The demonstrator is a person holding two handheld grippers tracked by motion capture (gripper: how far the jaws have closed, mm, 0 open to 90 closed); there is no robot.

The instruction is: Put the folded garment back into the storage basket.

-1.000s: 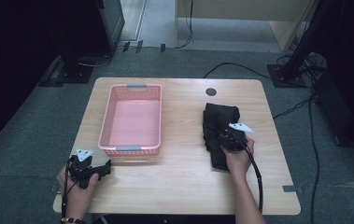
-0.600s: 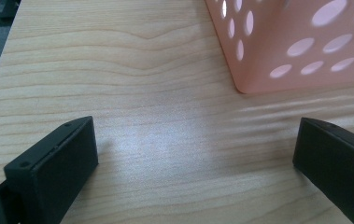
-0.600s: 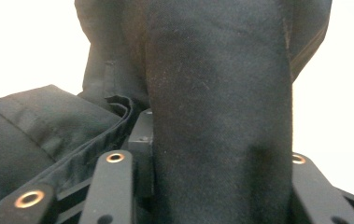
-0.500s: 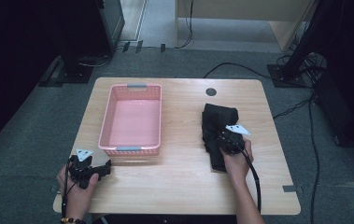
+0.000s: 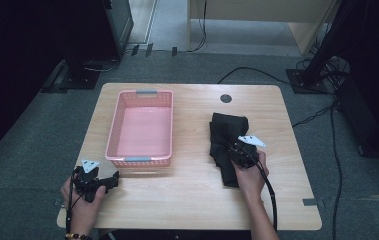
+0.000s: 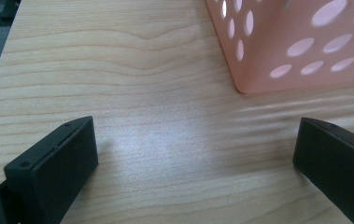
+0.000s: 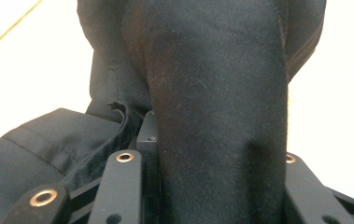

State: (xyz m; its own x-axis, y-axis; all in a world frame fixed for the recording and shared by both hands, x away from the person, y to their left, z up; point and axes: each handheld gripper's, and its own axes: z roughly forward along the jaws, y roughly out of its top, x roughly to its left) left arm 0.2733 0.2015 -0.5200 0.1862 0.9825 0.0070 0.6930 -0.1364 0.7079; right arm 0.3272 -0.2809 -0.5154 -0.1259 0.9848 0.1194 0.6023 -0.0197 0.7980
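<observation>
Pinching a fold of the black garment (image 5: 225,142) at the tabletop's (image 5: 192,200) right, the right gripper (image 5: 239,152) has just closed on it, likely for the pink basket (image 5: 142,160); the left gripper (image 5: 102,182) waits open.

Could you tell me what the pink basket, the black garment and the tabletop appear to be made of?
The pink basket looks like moulded matt plastic, its walls pierced with oval holes. The black garment seems a woven matt fabric with stitched hems and soft folds. The tabletop shows pale wood grain, possibly laminate.
</observation>
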